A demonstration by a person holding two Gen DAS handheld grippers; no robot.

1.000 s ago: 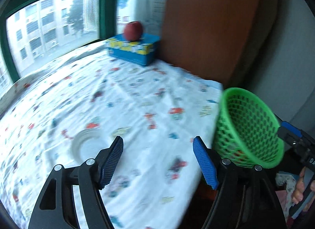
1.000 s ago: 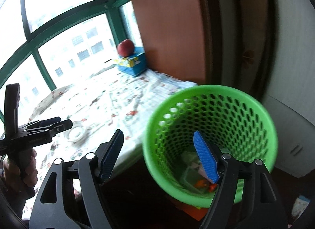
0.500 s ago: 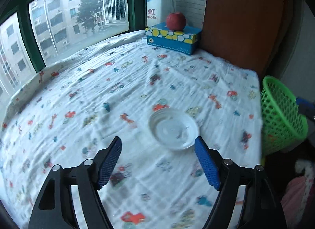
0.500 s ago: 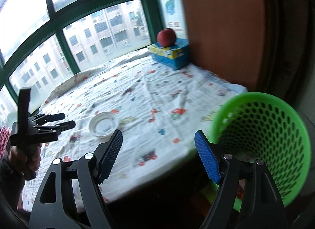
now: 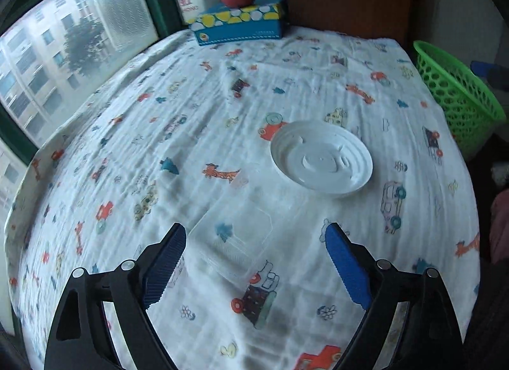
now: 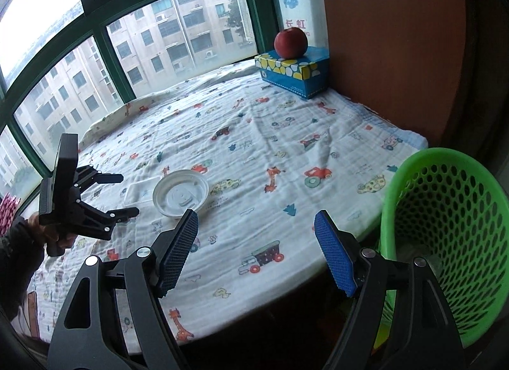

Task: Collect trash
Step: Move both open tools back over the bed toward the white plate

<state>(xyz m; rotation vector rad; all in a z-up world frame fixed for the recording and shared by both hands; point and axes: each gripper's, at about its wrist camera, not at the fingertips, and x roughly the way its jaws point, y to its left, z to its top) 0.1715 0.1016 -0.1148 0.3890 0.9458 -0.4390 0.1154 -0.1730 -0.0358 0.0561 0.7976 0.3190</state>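
A white round plastic lid [image 5: 321,156] lies on the patterned cloth [image 5: 191,109]; it also shows in the right wrist view [image 6: 180,194]. A clear flat plastic box [image 5: 237,239] lies beside it, just ahead of my open, empty left gripper [image 5: 253,252], which hovers above it; the box also shows in the right wrist view [image 6: 140,191]. The left gripper is seen from the right wrist view [image 6: 122,193]. My right gripper [image 6: 254,242] is open and empty over the table's near edge. A green mesh basket [image 6: 445,220] stands off the table's right edge, also visible in the left wrist view [image 5: 458,96].
A blue and yellow tissue box [image 6: 294,70] with a red apple [image 6: 291,42] on top stands at the far corner by the window. A brown wooden panel [image 6: 388,45] rises behind the table's right side.
My left gripper has swung left from the basket across the table and come down close over the clear box. My right gripper has swung left away from the basket toward the table.
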